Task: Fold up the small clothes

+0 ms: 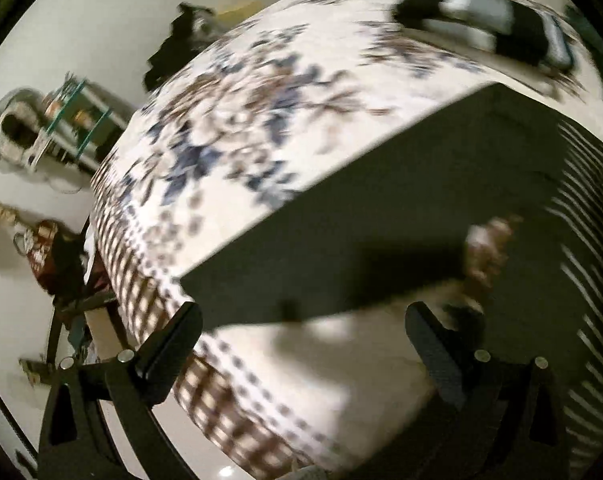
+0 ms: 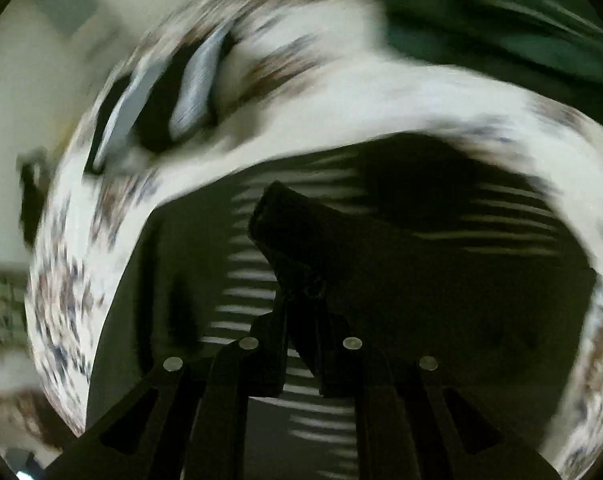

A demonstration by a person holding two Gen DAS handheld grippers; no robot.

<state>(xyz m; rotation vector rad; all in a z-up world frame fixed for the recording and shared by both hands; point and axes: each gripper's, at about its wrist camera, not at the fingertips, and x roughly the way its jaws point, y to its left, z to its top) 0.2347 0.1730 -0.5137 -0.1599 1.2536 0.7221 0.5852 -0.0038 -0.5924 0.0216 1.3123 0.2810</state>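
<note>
A dark green garment (image 1: 381,208) with a white-striped panel lies flat on a floral tablecloth (image 1: 237,120). My left gripper (image 1: 301,332) is open and empty, its fingers (image 1: 169,344) spread over the garment's near edge. In the right wrist view my right gripper (image 2: 301,284) is shut on a raised fold of the same dark striped garment (image 2: 441,280), which fills the lower half of that view. Both views are motion-blurred.
A folded black, white and grey garment (image 1: 481,20) lies at the far side of the table and shows in the right wrist view (image 2: 161,100). A dark green cloth (image 2: 501,12) lies at the top right. Shelves and bags (image 1: 61,128) stand beyond the table's left edge.
</note>
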